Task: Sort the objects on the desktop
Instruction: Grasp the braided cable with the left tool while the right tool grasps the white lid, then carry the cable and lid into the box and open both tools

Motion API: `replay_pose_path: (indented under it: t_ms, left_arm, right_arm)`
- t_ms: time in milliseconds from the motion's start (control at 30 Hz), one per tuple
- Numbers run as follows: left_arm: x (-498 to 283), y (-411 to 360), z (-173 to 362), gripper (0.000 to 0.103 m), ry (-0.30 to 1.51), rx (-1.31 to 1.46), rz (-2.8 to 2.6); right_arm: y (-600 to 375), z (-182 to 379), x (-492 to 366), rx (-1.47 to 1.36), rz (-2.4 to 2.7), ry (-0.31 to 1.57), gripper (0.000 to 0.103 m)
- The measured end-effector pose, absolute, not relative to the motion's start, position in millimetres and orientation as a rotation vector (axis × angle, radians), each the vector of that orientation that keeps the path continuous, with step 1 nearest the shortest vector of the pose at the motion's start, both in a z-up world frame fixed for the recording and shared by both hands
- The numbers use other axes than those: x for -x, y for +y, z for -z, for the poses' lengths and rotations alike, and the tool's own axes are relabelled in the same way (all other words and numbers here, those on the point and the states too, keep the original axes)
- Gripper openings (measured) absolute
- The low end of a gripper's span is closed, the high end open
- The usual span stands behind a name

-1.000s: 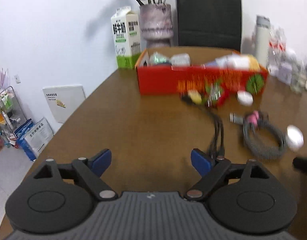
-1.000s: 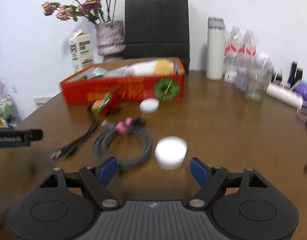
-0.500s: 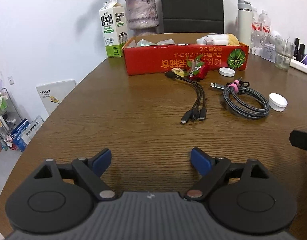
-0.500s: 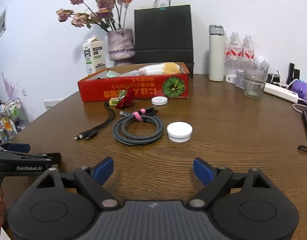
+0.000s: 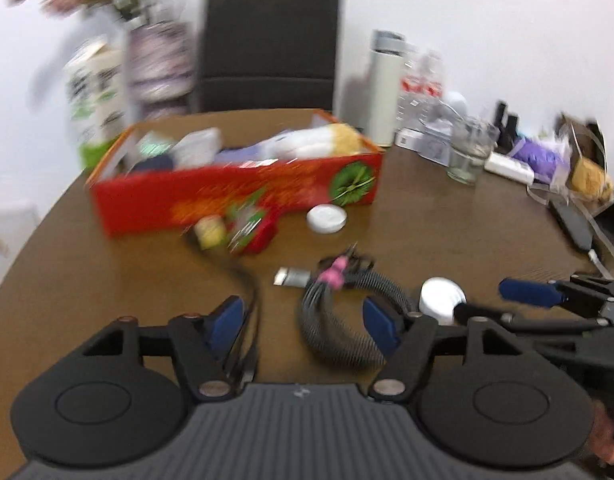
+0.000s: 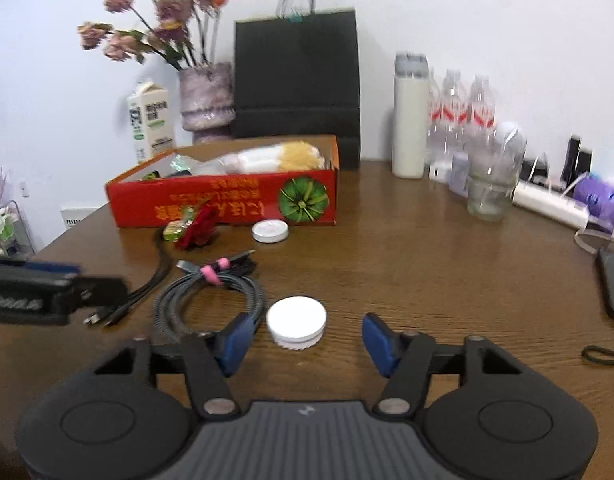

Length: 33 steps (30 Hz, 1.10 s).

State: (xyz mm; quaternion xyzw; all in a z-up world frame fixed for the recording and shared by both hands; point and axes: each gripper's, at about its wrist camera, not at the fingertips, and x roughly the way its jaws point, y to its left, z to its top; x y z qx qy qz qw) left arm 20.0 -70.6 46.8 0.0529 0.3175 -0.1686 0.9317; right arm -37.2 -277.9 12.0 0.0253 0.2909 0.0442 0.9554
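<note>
Brown wood grain covers the counter (image 6: 447, 264), and both claws hang over its near edge with nothing between their blue pads. The right claw (image 6: 305, 340) is spread wide; a round white lid (image 6: 297, 322) lies on the wood just ahead of it, near the left pad and clear of both. To the left of the lid in the right wrist view sits a coiled grey cable (image 6: 211, 300) bound with a pink tie (image 6: 213, 272); its loop passes behind the left pad, and contact cannot be told. Further left, a black multi-plug cable (image 6: 147, 284) runs up the frame toward a yellow-green candy (image 6: 175, 230) and a red wrapper (image 6: 199, 230). A second white lid (image 6: 270, 231) rests just in front of a red cardboard box (image 6: 227, 200) at centre frame, which holds packets and a pale plush item.

The left claw (image 5: 305, 326) is also spread wide. In its blurred view the coiled grey cable lies between the pads, toward the right one, and the black cable passes by the left pad. The right claw enters from the lower right of that frame, its pads beside the near white lid.

Along the back stand a milk carton (image 6: 151, 120), a vase of dried flowers (image 6: 207, 96), a black paper bag (image 6: 297, 76), a white flask (image 6: 410, 116), water bottles (image 6: 463, 108) and a glass (image 6: 489, 196).
</note>
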Motion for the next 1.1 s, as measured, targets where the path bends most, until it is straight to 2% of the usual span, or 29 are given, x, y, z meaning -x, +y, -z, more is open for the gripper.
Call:
replay_pose_path:
  t_ms: [133,200,267,300,433,533,900,1100]
  left_arm:
    - [-51,-100,-35,0.067,0.674,-0.246,0.349]
    - [-64,-103,-27,0.051,0.718,-0.252,0.379]
    - [-71,-106,-19,0.026,0.759,-0.262,0.376]
    - [-72,-105,-15,0.021,0.769,-0.261,0.376]
    - [-69,-97,-9,0.020,0.750,-0.234,0.357]
    - [-56,-98,-13,0.019,0.690,-0.271,0.287]
    - [-4,-55,-84,0.019,0.498,-0.160,0.232]
    - [-47,-26,-125,0.019,0.448,-0.146,0.186]
  right_arm:
    - [-284,-4,21,-0.076,-0.126,0.647,0.055]
    - [-284,0,19,-0.073,-0.138,0.657,0.055]
    - [-283,3,16,-0.067,-0.153,0.667,0.054]
    - [-283,5,12,-0.062,-0.152,0.678,0.052]
    - [-279,7,2,-0.044,-0.141,0.686,0.050]
    - [-275,10,2,0.002,-0.140,0.668,0.039]
    - [-276,-1,22,0.004,-0.120,0.601,0.038]
    - [-277,-49,37,0.011,-0.135,0.465,0.038]
